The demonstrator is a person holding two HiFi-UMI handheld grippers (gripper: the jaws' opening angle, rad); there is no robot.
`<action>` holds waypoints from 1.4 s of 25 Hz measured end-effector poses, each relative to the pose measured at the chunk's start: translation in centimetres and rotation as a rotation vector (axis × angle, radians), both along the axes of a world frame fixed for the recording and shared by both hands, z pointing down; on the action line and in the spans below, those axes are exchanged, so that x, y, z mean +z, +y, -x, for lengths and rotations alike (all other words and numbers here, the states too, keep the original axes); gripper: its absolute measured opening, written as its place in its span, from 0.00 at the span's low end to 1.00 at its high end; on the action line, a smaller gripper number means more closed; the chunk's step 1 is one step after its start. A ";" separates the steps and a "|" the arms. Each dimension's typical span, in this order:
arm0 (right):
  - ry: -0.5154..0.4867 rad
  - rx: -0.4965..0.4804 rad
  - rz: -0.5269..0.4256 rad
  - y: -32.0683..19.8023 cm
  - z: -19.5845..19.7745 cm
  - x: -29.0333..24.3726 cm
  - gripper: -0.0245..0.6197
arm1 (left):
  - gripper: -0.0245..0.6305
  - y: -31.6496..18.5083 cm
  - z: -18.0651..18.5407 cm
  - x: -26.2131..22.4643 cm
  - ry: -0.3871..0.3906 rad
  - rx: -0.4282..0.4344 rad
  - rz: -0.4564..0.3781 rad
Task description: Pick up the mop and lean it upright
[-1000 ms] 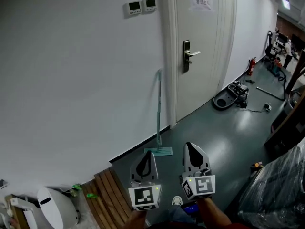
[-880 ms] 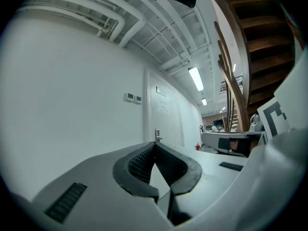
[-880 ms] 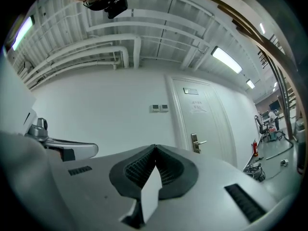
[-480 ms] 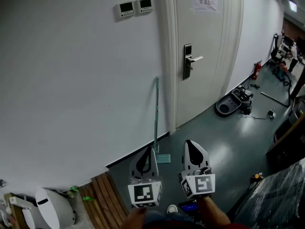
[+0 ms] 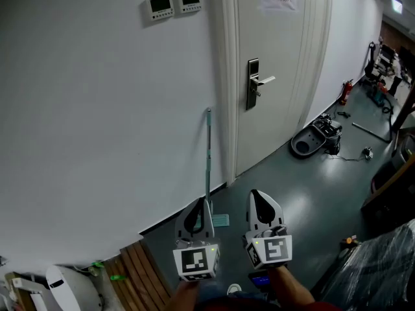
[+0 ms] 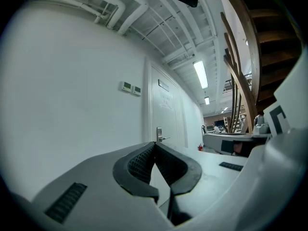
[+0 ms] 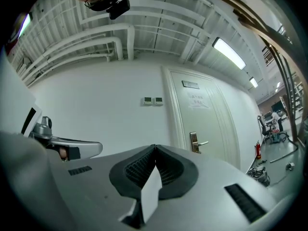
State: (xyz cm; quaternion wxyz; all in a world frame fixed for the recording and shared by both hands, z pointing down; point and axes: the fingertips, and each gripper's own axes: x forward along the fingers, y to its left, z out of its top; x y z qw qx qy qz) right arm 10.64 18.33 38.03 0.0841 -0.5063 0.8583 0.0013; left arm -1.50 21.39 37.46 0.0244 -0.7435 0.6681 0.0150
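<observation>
A mop [image 5: 208, 154] with a pale teal handle stands upright against the white wall, left of the door frame; its flat teal head [image 5: 220, 220] rests on the grey floor. Nothing holds it. In the head view my left gripper [image 5: 200, 203] is shut and empty, and its tip overlaps the bottom of the mop handle in the picture. My right gripper [image 5: 259, 195] is beside it, also shut and empty. In the left gripper view the left gripper [image 6: 154, 144] has its jaws together. In the right gripper view the right gripper [image 7: 155, 148] does too. Neither gripper view shows the mop.
A white door [image 5: 272, 57] with a metal handle [image 5: 256, 83] is right of the mop. Two wall controllers [image 5: 172, 3] hang above. A dark machine [image 5: 314, 137] and a fire extinguisher [image 5: 344, 91] sit further along. Wooden slats [image 5: 136, 264] lie at lower left; a plastic-wrapped bulk [image 5: 382, 264] is at right.
The head view has shifted: the mop, the door and the wall controllers sit further left, and the left gripper's tip now overlaps the mop's lower handle. Both grippers stay shut.
</observation>
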 end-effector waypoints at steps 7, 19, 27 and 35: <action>0.013 0.042 0.006 -6.7 3.0 0.2 0.06 | 0.06 -7.3 3.3 0.7 0.003 0.032 0.005; 0.036 0.082 -0.016 -18.7 11.2 -1.5 0.06 | 0.06 -20.1 11.3 -0.9 0.037 0.082 -0.015; 0.035 0.125 0.002 -23.6 12.3 -0.9 0.06 | 0.06 -25.7 12.6 -0.2 0.040 0.115 -0.005; 0.020 0.142 0.039 -29.6 10.8 0.3 0.06 | 0.06 -31.4 11.6 1.0 0.020 0.097 0.018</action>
